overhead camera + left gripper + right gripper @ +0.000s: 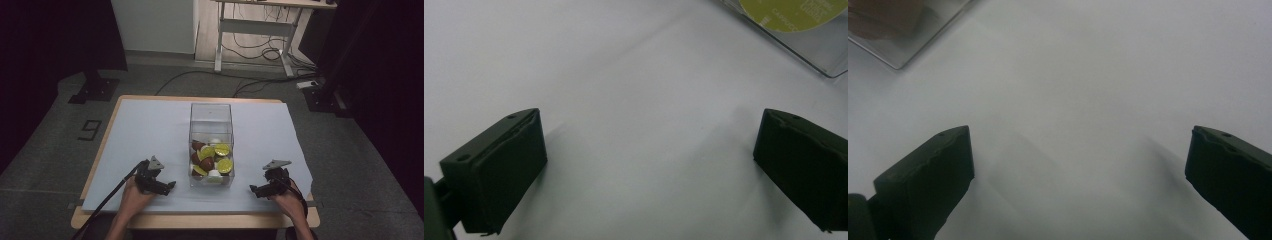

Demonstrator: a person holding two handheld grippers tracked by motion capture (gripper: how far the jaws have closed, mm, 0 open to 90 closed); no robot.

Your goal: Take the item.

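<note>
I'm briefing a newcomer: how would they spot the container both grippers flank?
Start at the pale sheet covering the table. Mid-sheet, toward the near edge, stands a clear box. It is the sole see-through, tall container, holding brown and yellow-green capsules.

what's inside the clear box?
The clear box holds a pile of coffee capsules in its lower part: brown bodies, yellow-green foil lids, a couple of white ones. The top is empty. Capsules beneath the pile are covered, so no count.
</note>
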